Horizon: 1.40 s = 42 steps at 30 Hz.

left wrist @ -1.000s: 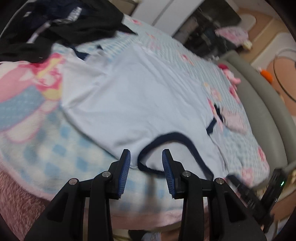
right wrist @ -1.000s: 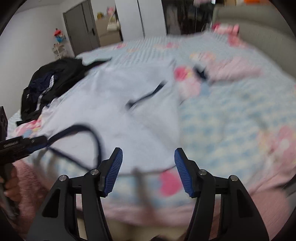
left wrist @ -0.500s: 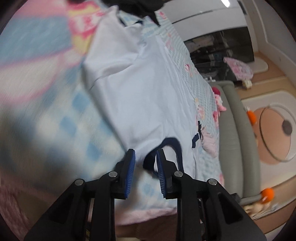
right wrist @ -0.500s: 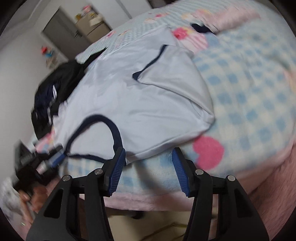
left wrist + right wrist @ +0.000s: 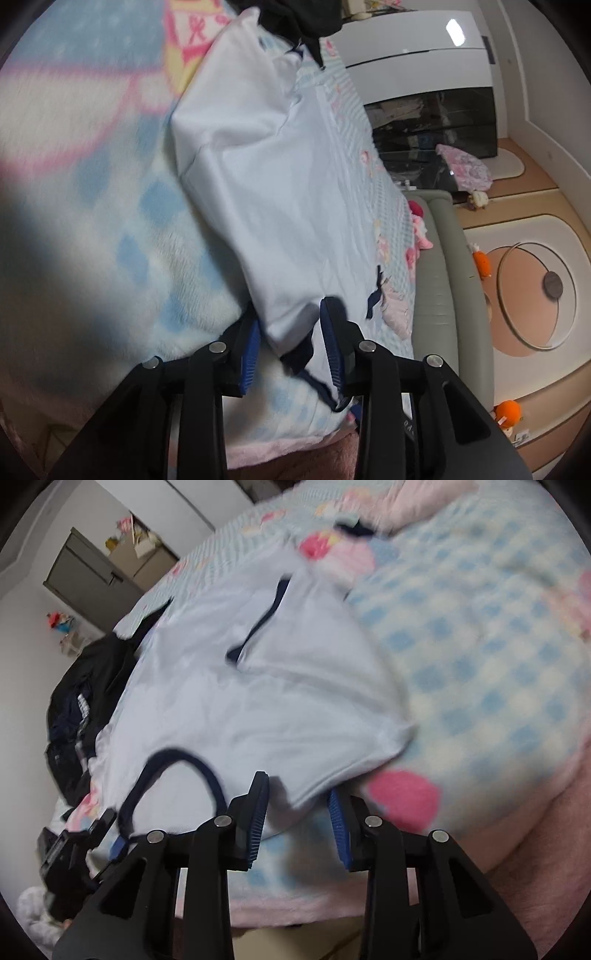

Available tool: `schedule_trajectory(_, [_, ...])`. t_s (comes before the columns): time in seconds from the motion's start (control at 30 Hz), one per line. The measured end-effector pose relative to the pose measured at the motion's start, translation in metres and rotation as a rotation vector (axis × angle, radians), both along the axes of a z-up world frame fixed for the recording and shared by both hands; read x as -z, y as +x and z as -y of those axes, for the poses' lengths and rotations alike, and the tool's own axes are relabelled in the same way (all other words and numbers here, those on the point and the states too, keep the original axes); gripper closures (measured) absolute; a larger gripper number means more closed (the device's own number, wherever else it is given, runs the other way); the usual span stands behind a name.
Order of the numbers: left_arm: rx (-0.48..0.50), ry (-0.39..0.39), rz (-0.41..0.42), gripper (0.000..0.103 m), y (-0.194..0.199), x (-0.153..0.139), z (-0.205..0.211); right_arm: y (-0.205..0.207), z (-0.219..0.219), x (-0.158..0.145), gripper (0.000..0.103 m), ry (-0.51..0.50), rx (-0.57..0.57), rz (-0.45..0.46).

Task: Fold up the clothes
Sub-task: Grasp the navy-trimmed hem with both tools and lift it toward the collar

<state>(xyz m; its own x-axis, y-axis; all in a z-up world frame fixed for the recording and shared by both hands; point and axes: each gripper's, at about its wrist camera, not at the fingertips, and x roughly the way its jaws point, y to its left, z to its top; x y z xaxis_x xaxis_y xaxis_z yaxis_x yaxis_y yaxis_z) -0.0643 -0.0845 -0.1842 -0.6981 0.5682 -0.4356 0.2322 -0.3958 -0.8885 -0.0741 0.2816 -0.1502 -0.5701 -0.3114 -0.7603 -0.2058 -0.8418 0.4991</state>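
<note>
A pale blue T-shirt [image 5: 295, 206] with navy trim lies spread on the bed, its navy collar [image 5: 177, 757] toward the near edge. My left gripper [image 5: 290, 343] is open and straddles the shirt's near edge by the collar, with cloth bunched between its blue pads. My right gripper [image 5: 297, 819] is open too, with the shirt's other shoulder edge lying between its fingers. The left gripper [image 5: 85, 845] also shows low at the left of the right wrist view, next to the collar loop.
The bed wears a fluffy blue-checked blanket [image 5: 480, 664] with pink figures. A pile of black clothes [image 5: 85, 686] sits past the shirt's far end. A grey padded bed side [image 5: 439, 277], white wardrobe [image 5: 406, 48] and orange toys [image 5: 508, 410] on the floor lie beyond.
Both grippers have come down and forward onto the shirt's near edge. Cloth now sits between each pair of fingers, where before they hovered short of it.
</note>
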Motion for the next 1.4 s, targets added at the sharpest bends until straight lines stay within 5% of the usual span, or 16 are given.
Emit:
schedule_trajectory(0.1, [-0.035,0.058,-0.058,0.068,-0.002,-0.001,0.009,-0.003,-0.002,0.003,0.069,-0.043,0.012,-0.002])
schedule_trajectory(0.2, [-0.006,0.023,-0.138,0.070,0.001,-0.010,0.002,-0.006,-0.004,0.006,0.070,-0.086,0.024,-0.005])
schedule_trajectory(0.4, [-0.020,0.079,-0.081,0.071,-0.011,0.016,0.002,-0.014,-0.011,0.014,0.069,-0.187,0.061,-0.011])
schedule_trajectory(0.47, [-0.040,0.083,-0.080,0.071,-0.013,0.018,0.001,-0.021,-0.015,0.020,0.059,-0.250,0.088,-0.010])
schedule_trajectory(0.53, [-0.043,0.054,-0.086,0.063,-0.014,0.015,-0.005,-0.027,-0.010,0.023,0.050,-0.256,0.078,-0.010])
schedule_trajectory(0.63, [-0.007,0.005,-0.108,0.031,-0.019,0.009,-0.019,-0.027,0.004,0.016,0.050,-0.175,0.047,-0.039])
schedule_trajectory(0.7, [0.051,-0.059,-0.114,0.028,-0.025,0.003,-0.027,-0.021,0.012,0.009,0.072,-0.123,0.044,-0.073])
schedule_trajectory(0.77, [0.078,-0.112,-0.105,0.028,-0.027,-0.001,-0.030,-0.019,0.017,0.007,0.077,-0.078,0.040,-0.078])
schedule_trajectory(0.8, [0.092,-0.139,-0.100,0.039,-0.028,-0.002,-0.031,-0.018,0.019,0.007,0.077,-0.057,0.037,-0.076])
schedule_trajectory(0.83, [0.084,-0.147,-0.093,0.061,-0.029,-0.002,-0.029,-0.019,0.021,0.009,0.076,-0.041,0.030,-0.067])
schedule_trajectory(0.93, [0.036,-0.130,-0.071,0.078,-0.030,0.001,-0.018,-0.027,0.026,0.019,0.053,-0.016,-0.013,-0.024])
schedule_trajectory(1.07, [0.059,-0.137,-0.049,0.078,-0.037,0.006,-0.021,-0.039,0.041,0.025,0.017,0.009,-0.124,-0.018])
schedule_trajectory(1.17, [0.092,-0.188,-0.038,0.078,-0.042,0.004,-0.028,-0.042,0.060,0.020,0.011,0.152,-0.169,0.004])
schedule_trajectory(1.3, [0.101,-0.344,-0.065,0.094,-0.032,-0.017,-0.031,-0.032,0.063,0.001,0.078,0.237,-0.132,-0.048])
schedule_trajectory(1.4, [0.129,-0.471,-0.076,0.099,-0.022,-0.032,-0.036,-0.021,0.066,-0.017,0.094,0.274,-0.154,-0.115])
